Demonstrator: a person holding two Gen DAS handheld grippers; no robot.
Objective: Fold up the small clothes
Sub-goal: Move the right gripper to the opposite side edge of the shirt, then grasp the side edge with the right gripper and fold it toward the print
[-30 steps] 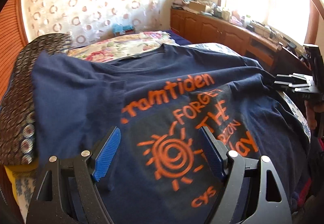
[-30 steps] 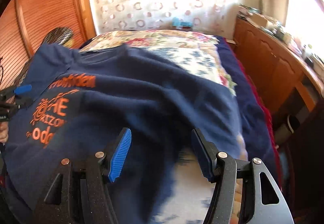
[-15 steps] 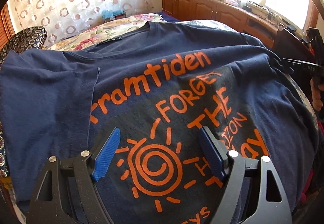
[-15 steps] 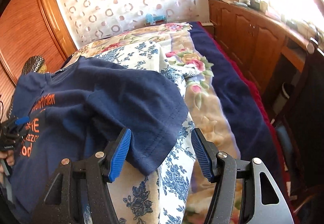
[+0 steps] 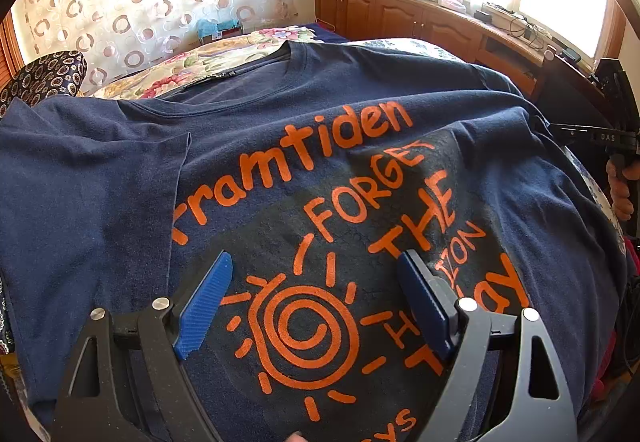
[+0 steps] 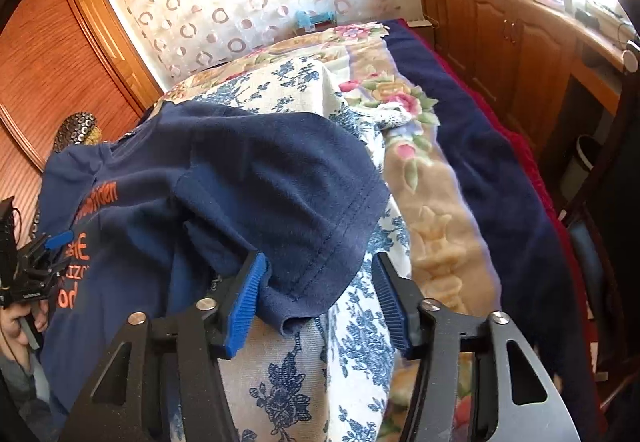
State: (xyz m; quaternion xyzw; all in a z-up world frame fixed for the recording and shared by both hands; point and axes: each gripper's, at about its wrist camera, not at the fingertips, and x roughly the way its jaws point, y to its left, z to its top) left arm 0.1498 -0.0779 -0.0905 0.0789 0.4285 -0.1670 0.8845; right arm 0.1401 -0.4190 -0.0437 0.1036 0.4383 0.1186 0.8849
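Change since earlier frames: left wrist view drawn closer over the print, more of the chest lettering filling the frame; right wrist view swung off the shirt body onto the sleeve end, blue-flowered cover now under the fingers.

Left wrist view
- T-shirt: navy, orange print up, spread flat on the bed; collar toward the far curtain; laid out face-up, likely so both sides can be brought in evenly.
- Left gripper: fingers apart, nothing between them, hanging over the sun motif near the lower chest; placed as if checking flatness before a pinch.
- Near sleeve: lying out to the side, hem edge straight, not yet turned in.
- Right gripper: seen edge-on at the far shirt side; open or closed cannot be told from here.

Right wrist view
- Right gripper: fingers apart, straddling the sleeve hem, not closed on it.
- Sleeve: bunched and humped, hem curling under at the tip; blue pad touching or just beside the cloth.
- Floral cover: bare beside the sleeve, room for the fold.
- Left gripper: small at the far left over the print, hand below it.

Judgement
- Stage: early; shirt spread, no fold made.
- Next: likely a pinch on the sleeve hem to carry it inward.
- Risk: humped sleeve may trap a crease.
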